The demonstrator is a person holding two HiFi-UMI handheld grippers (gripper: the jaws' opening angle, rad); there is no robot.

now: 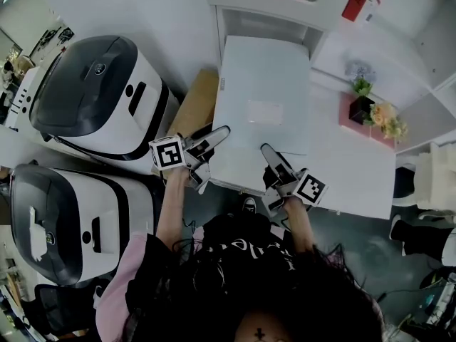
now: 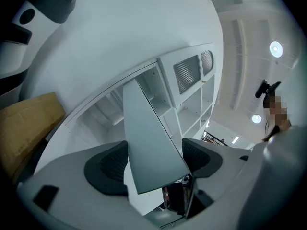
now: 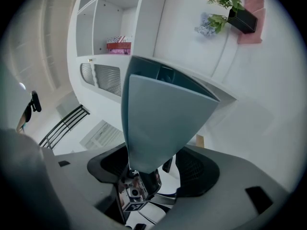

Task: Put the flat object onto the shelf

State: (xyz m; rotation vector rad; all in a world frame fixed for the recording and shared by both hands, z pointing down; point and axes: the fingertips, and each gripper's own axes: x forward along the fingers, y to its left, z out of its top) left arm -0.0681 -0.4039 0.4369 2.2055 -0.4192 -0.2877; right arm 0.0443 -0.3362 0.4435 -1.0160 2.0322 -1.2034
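Note:
The flat object (image 1: 263, 84) is a wide pale grey-white panel, held level over the white desk, with its far edge toward the white shelf unit (image 1: 260, 20). My left gripper (image 1: 214, 144) is shut on the panel's near left corner. My right gripper (image 1: 269, 164) is shut on its near edge further right. In the left gripper view the panel (image 2: 148, 143) runs edge-on between the dark pads (image 2: 110, 164) of the gripper (image 2: 156, 164) toward the shelf's open cubbies (image 2: 192, 95). In the right gripper view the panel (image 3: 163, 119) fills the gap of the gripper (image 3: 151, 169).
Two large white and dark grey machines (image 1: 92, 95) (image 1: 64, 219) stand at the left. A cardboard box (image 1: 196, 102) sits between them and the panel. A flower pot on a pink base (image 1: 367, 109) stands on the desk (image 1: 356, 166) at the right. A red-pink box (image 3: 119, 44) lies in a shelf cubby.

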